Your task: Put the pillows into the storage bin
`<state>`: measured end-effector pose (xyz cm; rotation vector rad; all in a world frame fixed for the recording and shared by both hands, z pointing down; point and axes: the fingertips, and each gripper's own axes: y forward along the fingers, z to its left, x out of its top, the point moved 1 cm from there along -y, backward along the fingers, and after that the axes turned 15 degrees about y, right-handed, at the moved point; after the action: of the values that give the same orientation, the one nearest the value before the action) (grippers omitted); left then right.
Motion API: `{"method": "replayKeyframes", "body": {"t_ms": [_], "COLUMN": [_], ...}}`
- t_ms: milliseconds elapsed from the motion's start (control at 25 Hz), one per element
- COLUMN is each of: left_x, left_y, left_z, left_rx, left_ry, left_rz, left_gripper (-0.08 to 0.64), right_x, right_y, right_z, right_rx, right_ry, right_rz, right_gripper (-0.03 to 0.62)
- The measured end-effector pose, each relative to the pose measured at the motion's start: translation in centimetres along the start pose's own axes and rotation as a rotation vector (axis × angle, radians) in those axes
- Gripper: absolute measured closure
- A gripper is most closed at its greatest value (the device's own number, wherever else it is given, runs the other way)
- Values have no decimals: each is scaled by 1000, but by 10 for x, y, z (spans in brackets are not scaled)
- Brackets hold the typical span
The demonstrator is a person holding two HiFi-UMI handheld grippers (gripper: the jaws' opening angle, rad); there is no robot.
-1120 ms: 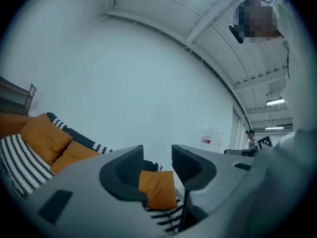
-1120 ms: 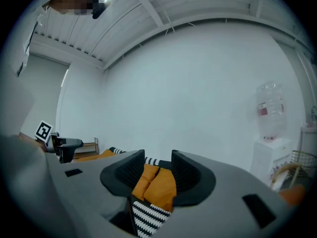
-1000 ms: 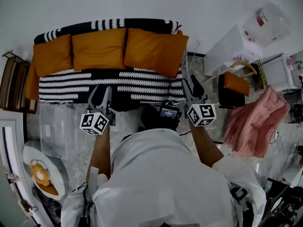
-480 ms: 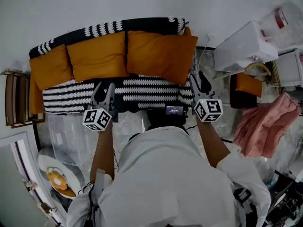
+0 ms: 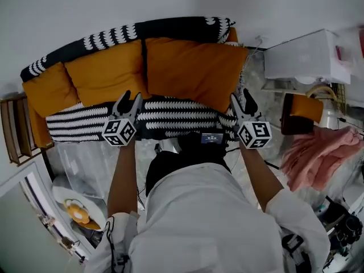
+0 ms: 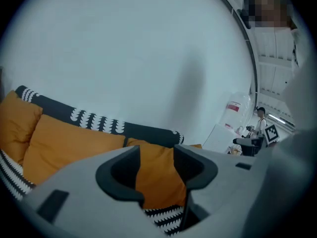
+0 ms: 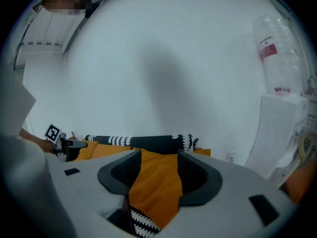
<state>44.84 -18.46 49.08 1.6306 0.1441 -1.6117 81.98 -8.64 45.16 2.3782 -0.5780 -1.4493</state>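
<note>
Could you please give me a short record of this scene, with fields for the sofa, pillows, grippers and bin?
sofa: black-and-white patterned, against the wall
pillows: three orange, all on the sofa: left pillow, middle pillow, right pillow
left gripper: jaws opening, nothing between them, over the seat
right gripper: jaws opening, nothing between them, near the right pillow
bin: clear bin on the floor, front left, no pillow inside

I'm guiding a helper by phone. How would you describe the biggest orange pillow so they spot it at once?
Look at the sofa with the black-and-white patterned cover against the white wall. Three orange pillows lean in a row along its back. Yours is the right-end pillow, wider than the other two and nearest the white water dispenser.
</note>
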Motion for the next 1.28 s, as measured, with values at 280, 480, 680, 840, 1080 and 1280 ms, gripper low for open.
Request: {"method": "replayKeyframes", "body": {"t_ms": [280,480,680,840,1080,1280], "left_x": [-43,-82,-119,-141,-175,-186], "left_y": [91,139,183,210,231,245], "left_z": [44,69,81,84,89,88], "left_rx": [-35,-56,-116,-147,-181,-232], "left_ry": [-69,-95,-111,-159,-185,-245], "left_rz": [83,142,223,290,384,391], "left_gripper": [310,298,266,239,213,199], "right_x": [-30,-63,-83,-102,-126,-132], "right_y": [70,95,116,129,142,152], "right_z": [-65,-103,-133,-147,-160,-168], "right_rx": [-98,-158,-205,-219,-255,-236], "right_ry": [88,138,163,220,251,265], "right_rz": [87,155,173,217,266,291], "right_gripper": [332,301,290,275,261,255]}}
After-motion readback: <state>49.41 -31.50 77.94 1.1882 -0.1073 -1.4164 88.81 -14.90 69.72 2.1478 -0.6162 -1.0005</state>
